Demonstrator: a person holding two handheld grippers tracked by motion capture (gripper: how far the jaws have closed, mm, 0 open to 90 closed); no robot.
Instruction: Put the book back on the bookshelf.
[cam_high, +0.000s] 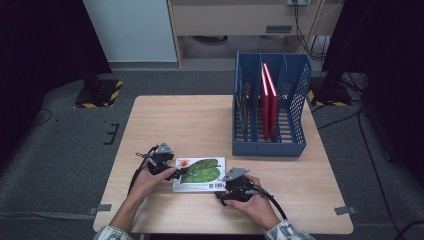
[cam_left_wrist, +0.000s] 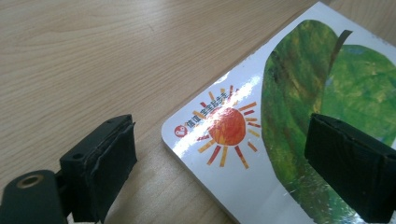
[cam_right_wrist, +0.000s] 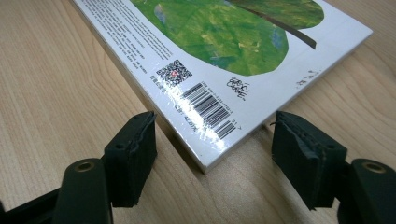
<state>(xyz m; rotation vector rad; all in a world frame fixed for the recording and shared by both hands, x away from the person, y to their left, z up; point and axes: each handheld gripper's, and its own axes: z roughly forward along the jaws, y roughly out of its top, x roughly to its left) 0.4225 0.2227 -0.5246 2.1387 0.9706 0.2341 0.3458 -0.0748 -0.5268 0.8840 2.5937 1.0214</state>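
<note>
Lying flat near the tabletop's front edge: one book, long axis running left to right, sun end leftward. Flanking it, two grippers: left gripper spreading wide over the sun corner, right gripper gaping around the barcode corner. Standing at the back right corner: one blue rack holding two red books. Surrounding the wooden table: grey carpet, cables.

Glossy leaf-cover book, flat on table
</note>
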